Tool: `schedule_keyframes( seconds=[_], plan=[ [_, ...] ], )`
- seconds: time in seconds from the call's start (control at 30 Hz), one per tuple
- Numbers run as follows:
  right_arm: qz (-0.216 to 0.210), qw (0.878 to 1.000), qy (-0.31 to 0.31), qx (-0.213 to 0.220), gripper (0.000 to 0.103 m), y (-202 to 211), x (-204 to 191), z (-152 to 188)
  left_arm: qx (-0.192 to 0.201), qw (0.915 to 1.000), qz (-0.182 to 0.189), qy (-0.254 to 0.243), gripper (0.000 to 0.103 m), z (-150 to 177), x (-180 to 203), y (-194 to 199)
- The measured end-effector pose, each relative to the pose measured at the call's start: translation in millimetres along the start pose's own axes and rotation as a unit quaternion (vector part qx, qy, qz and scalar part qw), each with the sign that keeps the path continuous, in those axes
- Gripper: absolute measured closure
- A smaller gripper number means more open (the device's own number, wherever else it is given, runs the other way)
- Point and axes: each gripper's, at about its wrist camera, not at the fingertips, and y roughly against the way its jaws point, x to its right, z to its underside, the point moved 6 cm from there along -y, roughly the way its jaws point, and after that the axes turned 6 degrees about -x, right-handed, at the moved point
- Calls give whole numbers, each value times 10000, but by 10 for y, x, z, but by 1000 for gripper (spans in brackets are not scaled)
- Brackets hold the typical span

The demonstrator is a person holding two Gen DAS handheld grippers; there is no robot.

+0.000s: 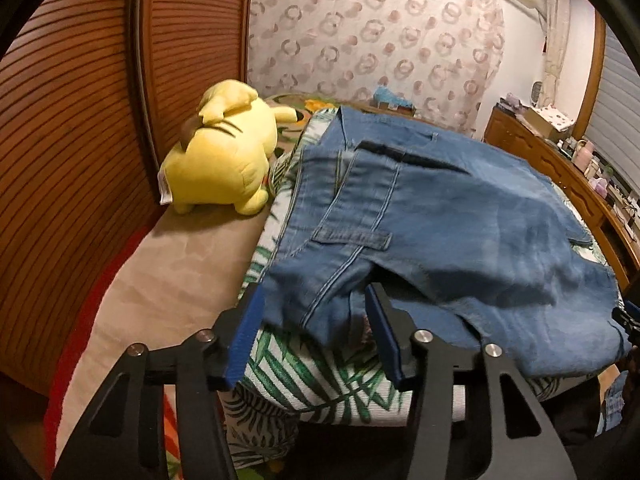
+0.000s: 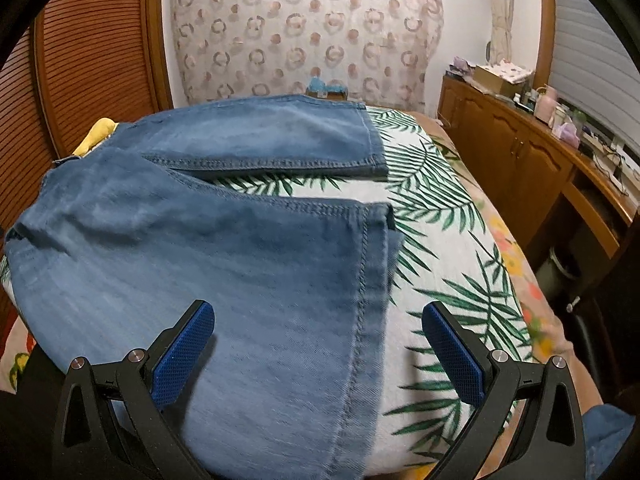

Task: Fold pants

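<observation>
Blue denim pants (image 1: 432, 208) lie spread on a leaf-print cloth (image 1: 320, 384) on the bed. In the right wrist view the two legs (image 2: 224, 248) lie apart, hems at the right. My left gripper (image 1: 314, 320) is open, its blue pads (image 1: 244, 332) either side of the waist corner at the near edge, the denim lying between them. My right gripper (image 2: 320, 344) is open wide and hovers just above the near leg's hem (image 2: 360, 300), holding nothing.
A yellow plush toy (image 1: 224, 156) lies on the bed left of the pants, by the wooden slatted wardrobe (image 1: 72, 128). A wooden dresser (image 2: 520, 160) with clutter runs along the right. A patterned curtain (image 2: 304, 32) hangs at the back.
</observation>
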Motion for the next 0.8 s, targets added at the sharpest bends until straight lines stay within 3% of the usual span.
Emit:
schedule_keyframes(
  seconds=[0.4,0.8],
  plan=[
    [-136,9998,45,-108,2,432,87,246,-132,9997,-219,20,53,76,-81,-177],
    [-268,9993,77,-259,6,407,290,203,-56,9990,-422,-138,53,39,-70,-221]
  ],
)
